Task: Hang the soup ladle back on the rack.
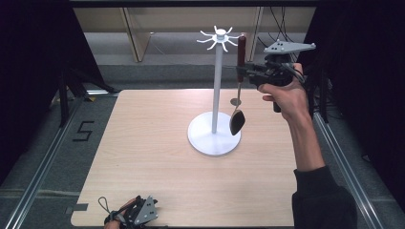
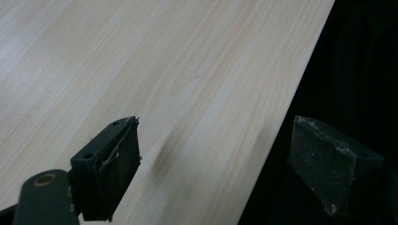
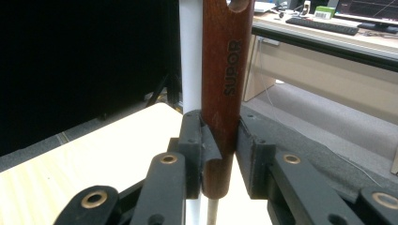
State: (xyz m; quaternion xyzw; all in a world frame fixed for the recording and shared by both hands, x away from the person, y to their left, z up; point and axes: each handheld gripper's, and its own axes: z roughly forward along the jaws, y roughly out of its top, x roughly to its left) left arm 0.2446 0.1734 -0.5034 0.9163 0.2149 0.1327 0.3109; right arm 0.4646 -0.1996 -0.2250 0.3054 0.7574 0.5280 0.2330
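Observation:
A white utensil stand (image 1: 217, 81) with a round base (image 1: 200, 138) and a ring of hooks (image 1: 220, 37) at its top stands right of the table's middle. Just right of the hooks, my right gripper (image 1: 248, 71) is shut on the red-brown wooden handle (image 1: 241, 50) of a spoon, which hangs upright with its dark bowl (image 1: 237, 121) over the base. In the right gripper view the jaws clamp the handle (image 3: 225, 93) near its lower end, with the white pole (image 3: 191, 56) just behind. My left gripper (image 1: 131, 212) rests at the table's front left edge, open (image 2: 216, 131) and holding nothing.
The light wooden table (image 1: 153, 157) is bare around the stand. Its front edge runs under the left gripper (image 2: 277, 126). Black curtains flank both sides, metal rails (image 1: 43, 162) line the floor, and wooden furniture (image 1: 138, 33) stands beyond the far edge.

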